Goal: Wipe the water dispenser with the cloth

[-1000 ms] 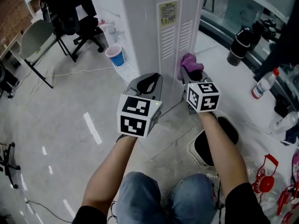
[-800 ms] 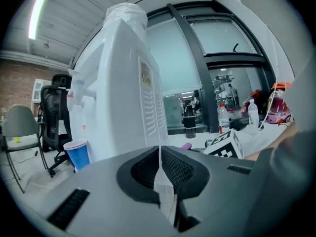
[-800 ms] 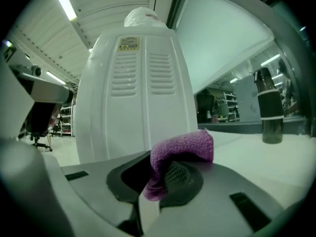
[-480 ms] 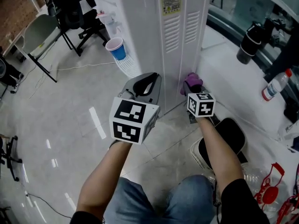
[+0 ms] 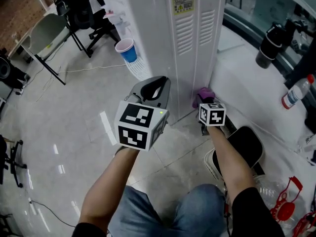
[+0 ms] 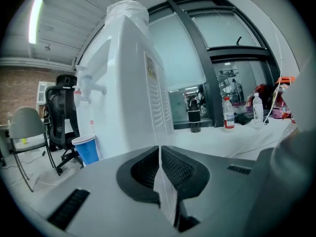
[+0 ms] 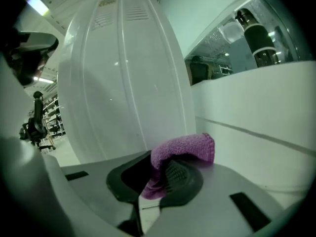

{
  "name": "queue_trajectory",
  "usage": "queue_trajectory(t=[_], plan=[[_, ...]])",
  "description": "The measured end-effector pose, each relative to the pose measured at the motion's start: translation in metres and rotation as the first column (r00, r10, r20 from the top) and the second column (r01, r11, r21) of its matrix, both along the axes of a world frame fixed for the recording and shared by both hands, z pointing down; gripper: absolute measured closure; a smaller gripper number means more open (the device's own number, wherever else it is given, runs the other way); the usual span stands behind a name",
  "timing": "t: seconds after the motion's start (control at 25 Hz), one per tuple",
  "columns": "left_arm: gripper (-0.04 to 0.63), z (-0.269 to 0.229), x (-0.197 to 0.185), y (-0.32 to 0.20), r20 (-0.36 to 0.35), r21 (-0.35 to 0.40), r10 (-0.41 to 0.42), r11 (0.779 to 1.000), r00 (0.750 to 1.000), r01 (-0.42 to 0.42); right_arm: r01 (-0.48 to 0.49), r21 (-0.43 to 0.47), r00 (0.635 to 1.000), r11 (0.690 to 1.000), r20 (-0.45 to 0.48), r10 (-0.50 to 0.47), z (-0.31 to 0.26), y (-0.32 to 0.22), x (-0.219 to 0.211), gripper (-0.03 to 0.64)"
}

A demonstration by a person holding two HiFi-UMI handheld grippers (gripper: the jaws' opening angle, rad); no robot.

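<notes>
The white water dispenser (image 5: 182, 38) stands tall at the top centre of the head view, its vented back panel and yellow label facing me. My right gripper (image 5: 203, 98) is shut on a purple cloth (image 5: 204, 93) low at the dispenser's bottom right corner, near the floor. In the right gripper view the purple cloth (image 7: 182, 152) folds over the jaws in front of the dispenser's panel (image 7: 123, 83). My left gripper (image 5: 154, 90) hovers left of that corner, shut with nothing in it; its jaws (image 6: 160, 174) meet in the left gripper view, the dispenser (image 6: 128, 88) ahead.
A blue paper cup (image 5: 128, 50) sits on the dispenser's drip tray at the left side. A black bin (image 5: 242, 152) stands by my right forearm. Chairs (image 5: 74, 14) are at the upper left. A white counter (image 5: 256, 98) with bottles (image 5: 292, 94) runs along the right.
My right gripper has slid the purple cloth down the dispenser's back panel, from mid height to the bottom corner. The left gripper has stayed about where it was.
</notes>
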State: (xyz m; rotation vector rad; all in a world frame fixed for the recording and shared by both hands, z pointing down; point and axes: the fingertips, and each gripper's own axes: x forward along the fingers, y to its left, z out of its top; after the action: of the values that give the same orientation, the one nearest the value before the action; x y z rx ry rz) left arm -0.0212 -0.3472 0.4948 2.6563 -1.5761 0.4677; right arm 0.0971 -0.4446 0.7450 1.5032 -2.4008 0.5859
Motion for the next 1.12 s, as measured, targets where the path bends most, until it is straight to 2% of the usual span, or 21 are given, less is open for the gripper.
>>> queue_trajectory(t=[0.2, 0.4, 0.64, 0.92, 1.12], plan=[[0.558, -0.010, -0.001, 0.001, -0.012, 0.005, -0.002, 1.000, 1.000, 0.003, -0.005, 0.117, 1.000, 0.993, -0.011, 0.006, -0.064, 0.007, 0.012, 0.571], [0.559, -0.029, 0.003, -0.001, -0.047, 0.010, 0.016, 1.000, 0.999, -0.016, 0.017, 0.263, 0.999, 0.965, -0.036, -0.008, -0.154, 0.020, 0.014, 0.571], [0.558, -0.064, 0.004, -0.004, -0.064, 0.041, 0.036, 0.999, 0.997, -0.034, 0.064, 0.428, 0.995, 0.902, -0.096, -0.026, -0.263, 0.035, 0.008, 0.571], [0.559, -0.107, 0.001, -0.001, -0.058, 0.100, 0.041, 0.994, 0.997, -0.035, 0.119, 0.574, 0.988, 0.810, -0.147, -0.040, -0.372, 0.053, -0.002, 0.571], [0.559, -0.133, -0.005, 0.004, -0.076, 0.118, 0.041, 0.993, 0.996, -0.032, 0.094, 0.637, 0.993, 0.765, -0.118, -0.024, -0.447, 0.060, -0.012, 0.571]])
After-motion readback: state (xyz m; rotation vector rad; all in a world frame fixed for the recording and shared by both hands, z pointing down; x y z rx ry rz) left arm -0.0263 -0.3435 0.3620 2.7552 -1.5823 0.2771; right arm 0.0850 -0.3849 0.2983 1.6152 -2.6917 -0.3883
